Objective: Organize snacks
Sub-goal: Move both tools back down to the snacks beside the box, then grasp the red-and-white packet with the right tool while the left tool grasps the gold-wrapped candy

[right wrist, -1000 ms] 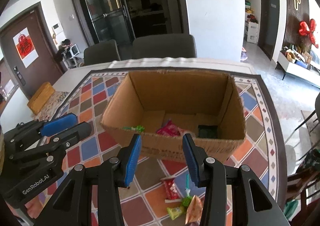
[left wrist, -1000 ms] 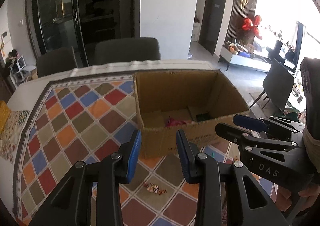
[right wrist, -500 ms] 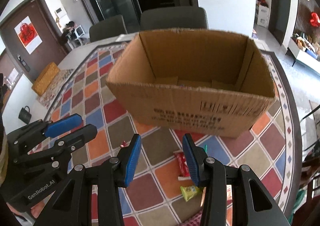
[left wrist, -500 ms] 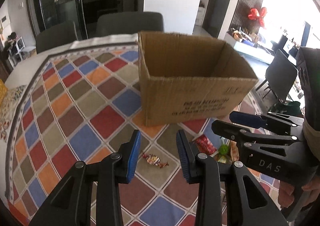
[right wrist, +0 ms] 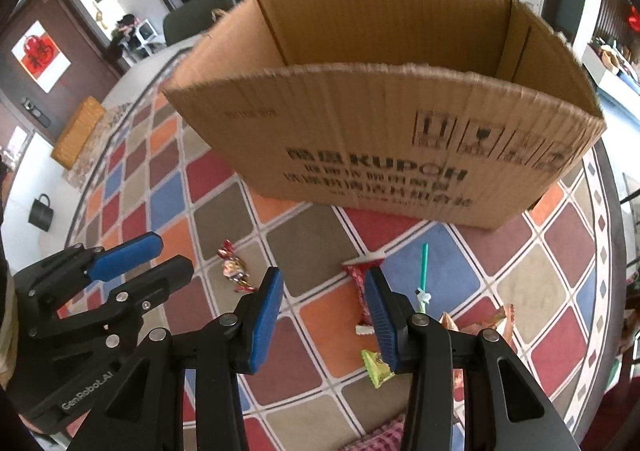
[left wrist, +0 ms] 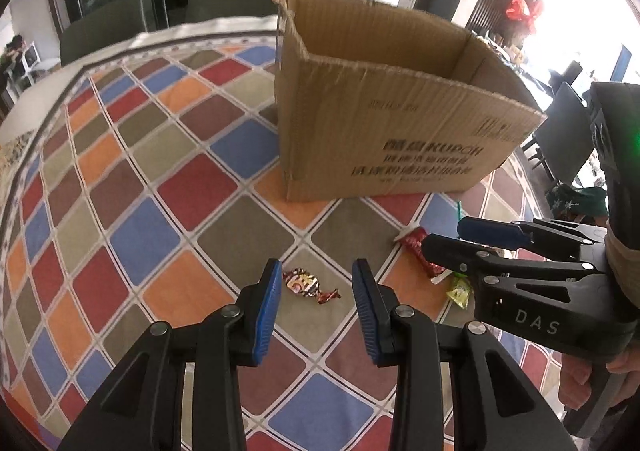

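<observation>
While open, left tool (left wrist: 316, 283) frames wrapped candy (left wrist: 307, 285) between its jaws.

Snacks (right wrist: 362, 293) before box (right wrist: 400, 147) on tablecloth (right wrist: 532, 287)

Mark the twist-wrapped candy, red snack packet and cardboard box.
twist-wrapped candy (left wrist: 301, 283), left wrist view, wrapper's middle
red snack packet (right wrist: 357, 278), right wrist view, upper part beside the finger
cardboard box (right wrist: 360, 139), right wrist view, printed front wall
</observation>
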